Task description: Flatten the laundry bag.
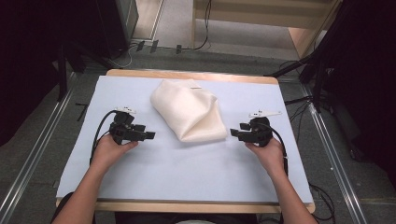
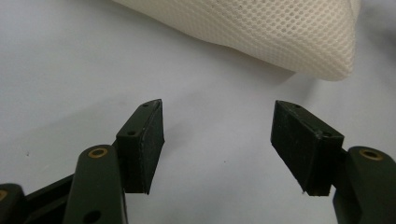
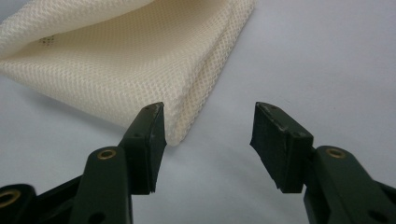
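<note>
A wooden table (image 1: 196, 74) is covered almost to its edges by a smooth, matte, pale blue-grey sheet (image 1: 187, 172); a strip of bare wood is seen along the far edge. On the far half of the sheet, about midway between its left and right edges, a cream mesh fabric bag (image 1: 189, 109) is laid, soft and puffed, folded into a rough wedge that narrows toward the near right. Its weave is seen in the gripper views as a fine, regular honeycomb net (image 2: 261, 28), with doubled layers at the folded edge (image 3: 205, 79).

The left gripper (image 1: 150, 135) is held in a hand (image 1: 109, 151) beside the bag's near left side, apart from it; its black, blocky jaws are spread wide with nothing between them, and the bag's rounded corner is seen beyond them, up and to the right.

The right gripper (image 1: 233, 132) is held in the other hand (image 1: 268, 151) just beside the bag's near right corner. Its jaws are likewise spread and hold nothing; the folded corner is seen just past the left jaw, whether touching it cannot be told.
</note>
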Tool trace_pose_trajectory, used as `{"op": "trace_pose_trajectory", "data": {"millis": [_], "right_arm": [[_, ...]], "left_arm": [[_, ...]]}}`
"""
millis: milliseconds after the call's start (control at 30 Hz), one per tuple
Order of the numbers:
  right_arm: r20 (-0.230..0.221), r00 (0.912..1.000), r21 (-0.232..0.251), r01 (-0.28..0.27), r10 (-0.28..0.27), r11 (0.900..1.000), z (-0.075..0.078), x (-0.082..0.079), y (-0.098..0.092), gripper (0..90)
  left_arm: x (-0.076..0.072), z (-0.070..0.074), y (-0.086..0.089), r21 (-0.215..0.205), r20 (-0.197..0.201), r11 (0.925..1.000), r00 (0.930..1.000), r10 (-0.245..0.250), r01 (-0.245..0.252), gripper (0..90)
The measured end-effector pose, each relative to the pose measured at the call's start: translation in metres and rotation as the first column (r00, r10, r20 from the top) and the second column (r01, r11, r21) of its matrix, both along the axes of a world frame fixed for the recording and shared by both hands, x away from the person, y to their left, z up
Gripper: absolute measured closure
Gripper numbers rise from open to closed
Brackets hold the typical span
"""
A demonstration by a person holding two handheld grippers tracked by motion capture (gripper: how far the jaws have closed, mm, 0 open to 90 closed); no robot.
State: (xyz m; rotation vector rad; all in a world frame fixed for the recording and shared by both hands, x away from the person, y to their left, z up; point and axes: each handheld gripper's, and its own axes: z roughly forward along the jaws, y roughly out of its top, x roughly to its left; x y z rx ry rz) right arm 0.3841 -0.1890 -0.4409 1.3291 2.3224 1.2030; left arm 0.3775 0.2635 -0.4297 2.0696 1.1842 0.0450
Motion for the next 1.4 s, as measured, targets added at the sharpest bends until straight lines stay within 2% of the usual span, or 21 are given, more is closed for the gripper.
{"op": "trace_pose_trajectory", "data": {"millis": [100,133,267,400,600,733,867,1033,1133,1333,1400], "right_arm": [[0.002,1.0000,-0.005,-0.005,0.005,1.000,-0.001,-0.001,-0.001,44.8],[0.003,1.0000,-0.013,0.000,0.000,1.000,-0.002,-0.001,-0.002,43.6],[0.005,1.0000,-0.008,0.001,-0.001,1.000,-0.001,-0.003,-0.003,43.6],[0.001,1.0000,-0.009,0.003,-0.003,1.000,-0.001,-0.004,-0.003,44.1],[-0.005,1.0000,-0.009,0.001,-0.001,1.000,-0.001,-0.004,-0.002,45.2],[-0.005,1.0000,-0.014,0.002,-0.002,1.000,-0.001,-0.004,-0.002,45.8],[-0.012,0.9999,-0.006,0.009,-0.009,1.000,0.000,-0.005,-0.002,46.5],[-0.017,0.9998,0.002,0.013,-0.013,1.000,0.001,-0.005,-0.003,47.0],[0.002,1.0000,-0.001,0.006,-0.006,1.000,0.004,-0.007,0.000,47.2],[-0.014,0.9998,-0.005,0.015,-0.015,1.000,0.006,-0.008,0.001,47.1],[0.001,0.9999,0.001,0.013,-0.013,1.000,0.010,-0.011,0.003,47.4]], "left_arm": [[0.003,-0.001,-0.001,-0.007,-0.006,1.0000,1.0000,0.003,-0.003,37.3],[0.004,0.000,-0.002,-0.027,-0.012,0.9996,0.9999,0.007,-0.008,37.2],[0.004,-0.001,-0.005,-0.011,-0.007,0.9999,1.0000,0.002,-0.003,37.1],[0.006,0.000,-0.007,-0.019,-0.027,0.9997,0.9995,0.015,-0.016,37.0],[0.005,0.001,-0.006,-0.004,-0.023,0.9998,0.9995,0.020,-0.020,37.5],[0.005,0.002,-0.004,-0.009,-0.021,0.9997,0.9995,0.023,-0.024,37.6],[0.005,0.003,-0.004,-0.036,-0.025,0.9993,0.9996,0.012,-0.013,37.5],[0.004,0.003,-0.004,-0.024,-0.015,0.9997,0.9999,-0.004,0.003,37.6],[0.004,0.003,-0.004,-0.028,-0.021,0.9996,0.9998,0.000,-0.001,37.6],[0.003,0.005,0.000,-0.024,-0.021,0.9997,0.9998,-0.004,0.004,36.9],[0.000,0.009,0.004,-0.029,-0.023,0.9996,0.9997,0.000,-0.001,36.5]]}}
